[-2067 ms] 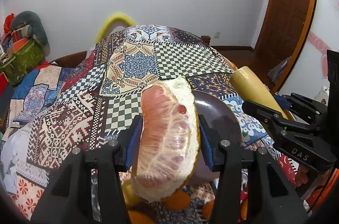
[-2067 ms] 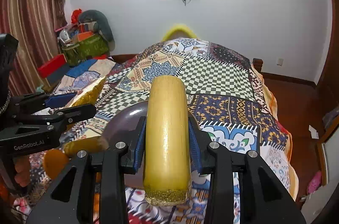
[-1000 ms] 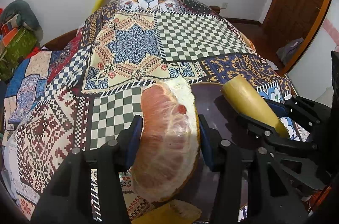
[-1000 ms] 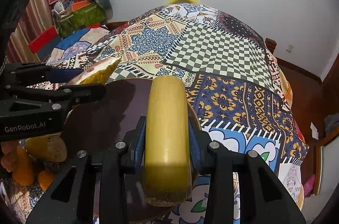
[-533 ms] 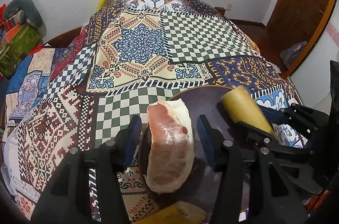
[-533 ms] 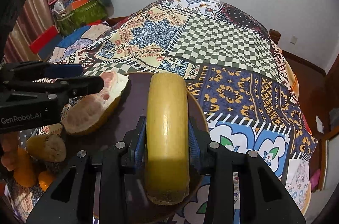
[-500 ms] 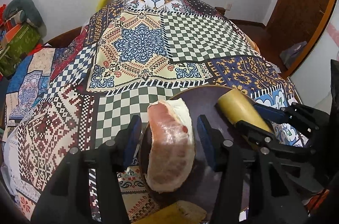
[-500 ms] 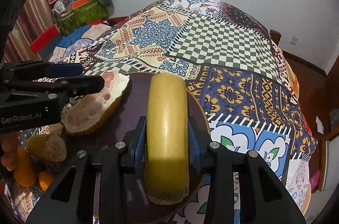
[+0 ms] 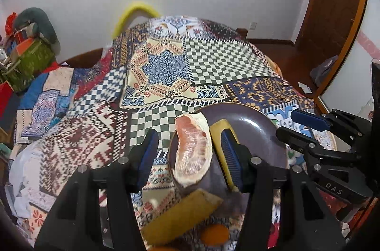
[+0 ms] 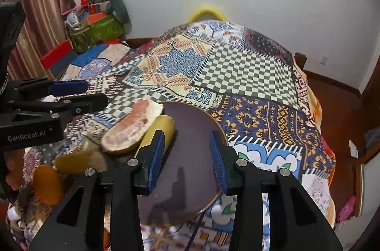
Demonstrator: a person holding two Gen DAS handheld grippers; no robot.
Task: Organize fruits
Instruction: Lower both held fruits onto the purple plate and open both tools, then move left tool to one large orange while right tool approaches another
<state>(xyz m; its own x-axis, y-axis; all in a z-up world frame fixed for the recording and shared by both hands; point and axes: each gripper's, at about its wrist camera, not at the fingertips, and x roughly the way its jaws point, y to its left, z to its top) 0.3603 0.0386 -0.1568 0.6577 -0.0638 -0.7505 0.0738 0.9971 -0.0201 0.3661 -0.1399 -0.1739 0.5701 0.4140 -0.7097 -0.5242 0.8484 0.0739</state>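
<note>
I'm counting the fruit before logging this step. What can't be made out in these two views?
- Yellow piece on the plate: left view, its near end sits behind a left gripper finger; right view, behind a right gripper finger.
- Orange fruits: left view, cut off by the bottom edge and the wedge; number unclear.
- Wedge: blurred in both views.
- Pomelo slice: underside hidden.

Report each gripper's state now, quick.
Left gripper: open, jaws just opening, pomelo wedge lying released on the plate.
Right gripper: open, holding nothing.
</note>
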